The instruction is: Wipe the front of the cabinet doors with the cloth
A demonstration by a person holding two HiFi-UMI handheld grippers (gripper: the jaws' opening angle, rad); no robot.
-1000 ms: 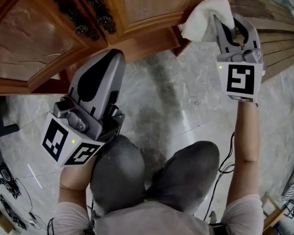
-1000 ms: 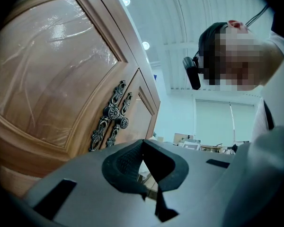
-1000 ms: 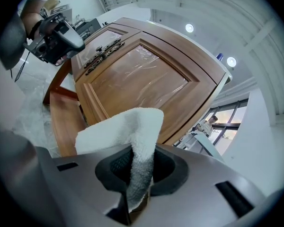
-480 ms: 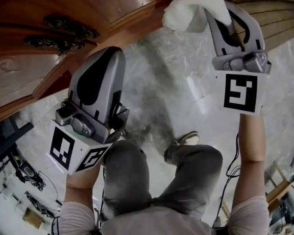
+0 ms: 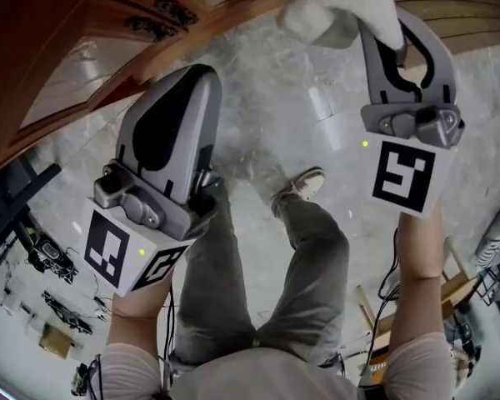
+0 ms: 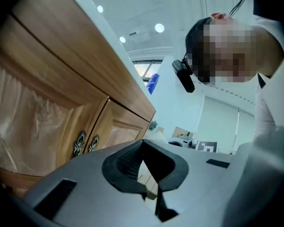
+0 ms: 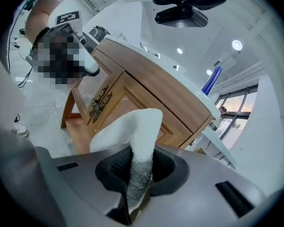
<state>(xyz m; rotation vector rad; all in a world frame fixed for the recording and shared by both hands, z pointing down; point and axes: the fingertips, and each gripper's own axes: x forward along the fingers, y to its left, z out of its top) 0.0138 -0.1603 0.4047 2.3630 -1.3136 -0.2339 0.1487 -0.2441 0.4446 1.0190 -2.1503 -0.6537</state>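
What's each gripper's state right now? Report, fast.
Left gripper: shut, nothing between its jaws.
Right gripper: shut on the white cloth.

The right tool [image 7: 134, 186] grips a white cloth [image 7: 135, 131] between its jaws. The cloth rises and flops over leftward. Beyond it stands a wooden cabinet [image 7: 151, 91] with dark ornate handles [image 7: 100, 103].

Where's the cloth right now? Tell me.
The white cloth is clamped in the right gripper at the head view's top right, close by the wooden cabinet's lower edge.
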